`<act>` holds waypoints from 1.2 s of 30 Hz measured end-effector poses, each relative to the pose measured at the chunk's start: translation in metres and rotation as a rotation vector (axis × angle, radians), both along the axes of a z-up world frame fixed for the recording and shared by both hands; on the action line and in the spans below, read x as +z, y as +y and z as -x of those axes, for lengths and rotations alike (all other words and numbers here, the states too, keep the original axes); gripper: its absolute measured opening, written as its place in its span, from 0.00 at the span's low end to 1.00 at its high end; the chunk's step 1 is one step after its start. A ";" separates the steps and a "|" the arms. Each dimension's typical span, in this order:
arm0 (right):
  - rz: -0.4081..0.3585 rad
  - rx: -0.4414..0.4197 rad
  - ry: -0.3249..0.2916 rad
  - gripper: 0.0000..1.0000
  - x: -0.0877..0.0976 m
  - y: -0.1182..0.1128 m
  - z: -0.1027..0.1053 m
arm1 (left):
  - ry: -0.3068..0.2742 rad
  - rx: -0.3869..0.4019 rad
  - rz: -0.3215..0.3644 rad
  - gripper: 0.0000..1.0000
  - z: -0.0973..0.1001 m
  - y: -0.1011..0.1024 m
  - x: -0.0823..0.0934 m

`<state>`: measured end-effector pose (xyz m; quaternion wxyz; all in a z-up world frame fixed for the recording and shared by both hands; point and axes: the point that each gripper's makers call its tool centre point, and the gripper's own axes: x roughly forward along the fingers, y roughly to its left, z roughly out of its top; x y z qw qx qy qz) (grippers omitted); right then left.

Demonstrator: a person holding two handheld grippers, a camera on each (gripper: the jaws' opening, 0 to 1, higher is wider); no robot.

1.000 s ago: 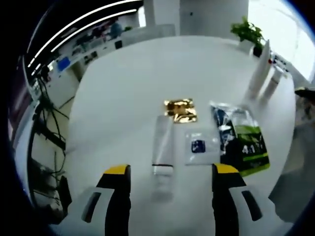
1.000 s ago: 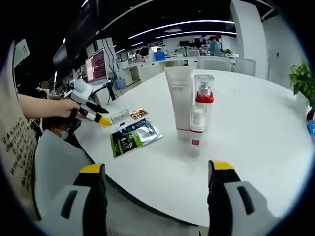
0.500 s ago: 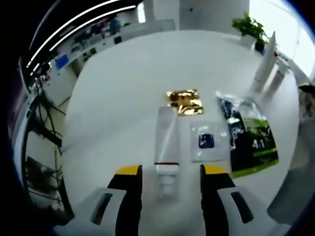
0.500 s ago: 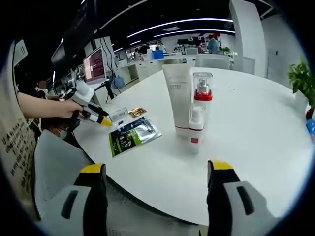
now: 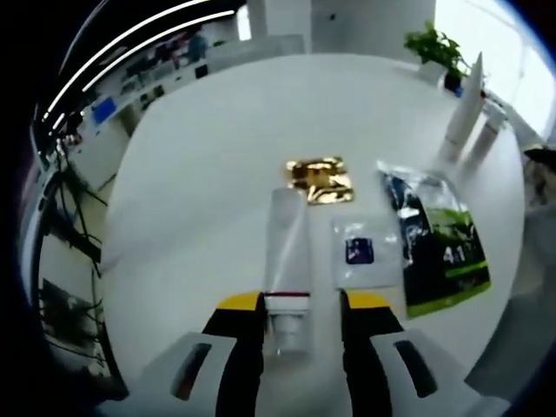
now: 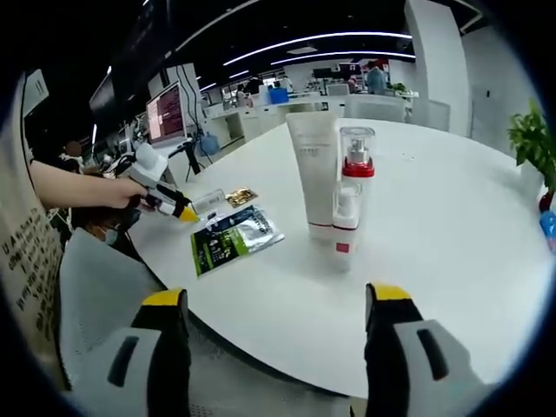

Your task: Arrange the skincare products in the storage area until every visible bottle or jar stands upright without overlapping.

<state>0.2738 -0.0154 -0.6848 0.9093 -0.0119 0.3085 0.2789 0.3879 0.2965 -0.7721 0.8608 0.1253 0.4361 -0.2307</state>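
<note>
The left tongs (image 5: 300, 304) are set close about the cap end of a lying white tube (image 5: 287, 261), one yellow-tipped jaw on each side; whether the pads already press on it cannot be told. The tube is judged light, soft-walled and smooth, so it is best taken at the stiff cap or shoulder, where a squeeze will not dent it. It lies flat on the white counter (image 5: 208, 156), pointing towards a gold sachet (image 5: 320, 180). Just beside it lie a clear sachet with a blue label (image 5: 365, 252) and a dark green packet (image 5: 434, 248).

The right tongs (image 6: 274, 347) are held wide apart with nothing between them, well short of two upright items: one tall white tube (image 6: 314, 174) and one red-collared pump bottle (image 6: 352, 195), standing close together.

Counted: two tubes, one pump bottle, three flat packets.
</note>
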 end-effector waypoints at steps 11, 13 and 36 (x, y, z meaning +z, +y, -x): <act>0.003 -0.002 -0.006 0.83 0.001 -0.001 -0.001 | 0.009 -0.025 0.027 0.17 -0.001 -0.007 -0.002; 0.002 -0.004 -0.009 0.83 0.001 -0.001 -0.001 | 0.009 -0.022 0.029 0.17 -0.001 -0.007 -0.002; -0.021 0.028 -0.068 0.82 0.012 0.004 0.000 | -0.015 0.035 0.068 0.16 0.006 -0.011 0.032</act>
